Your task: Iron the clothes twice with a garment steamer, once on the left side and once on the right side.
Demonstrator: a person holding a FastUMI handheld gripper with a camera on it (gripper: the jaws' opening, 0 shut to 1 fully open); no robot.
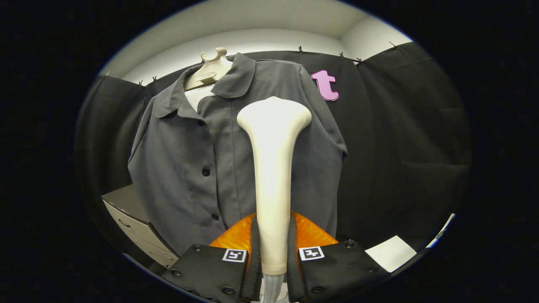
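Item: gripper [273, 235], seen from its own camera. Its two fingers are closed narrowly on the handle of a cream-white garment steamer [273, 168], one finger pressed against each side of the handle.

Item: garment steamer. It is held upright between the fingers, its handle rising ahead of them and widening into a broad rounded head. The head is set in front of the chest of the shirt; whether it touches the cloth cannot be told.

Item: grey button-front shirt [189, 168]. It is hung on a pale hanger [210, 69] beyond the fingers, collar open, dark buttons running down the placket. The steamer head is placed right of the button line.

Item: light cabinet with drawers [134, 227], low and left of the shirt.

Item: white sheet [389, 252], lying flat low on the right, near the right finger.
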